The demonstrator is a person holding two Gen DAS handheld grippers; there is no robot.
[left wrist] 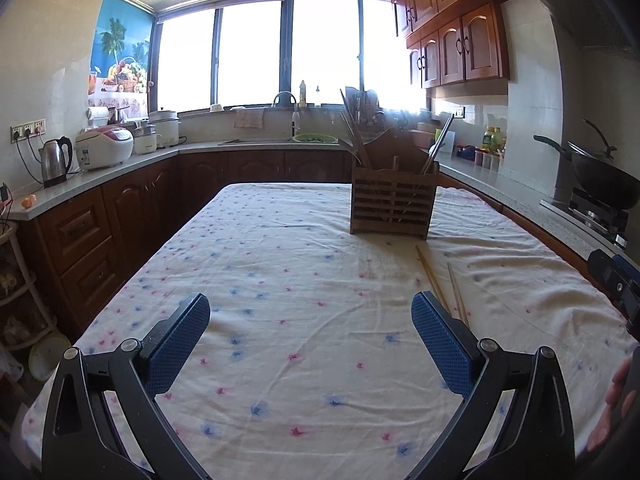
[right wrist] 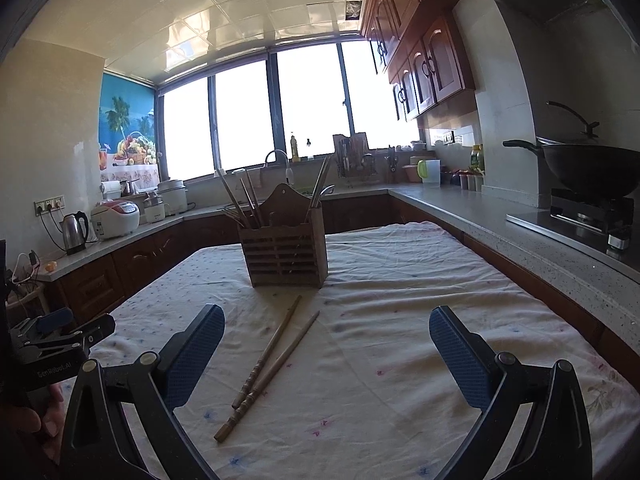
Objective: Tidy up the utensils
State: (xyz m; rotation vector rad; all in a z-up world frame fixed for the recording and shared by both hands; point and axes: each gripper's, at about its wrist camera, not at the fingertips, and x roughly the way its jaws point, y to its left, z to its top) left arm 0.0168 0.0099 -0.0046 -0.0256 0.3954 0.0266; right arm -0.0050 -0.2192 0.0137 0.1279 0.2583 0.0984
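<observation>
Faint white lettering, roughly "GenRobot.AI", on the left gripper [right wrist: 52, 344] body, right wrist view.

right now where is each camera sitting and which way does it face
Left wrist: on the left gripper, low over the table, facing the holder and window; its two open blue fingers show, with the right gripper at the right edge.
Right wrist: on the right gripper, further right, facing the same way over the chopsticks; its open fingers show, with the left gripper at the left edge.
Both share the holder, chopsticks and table.
</observation>
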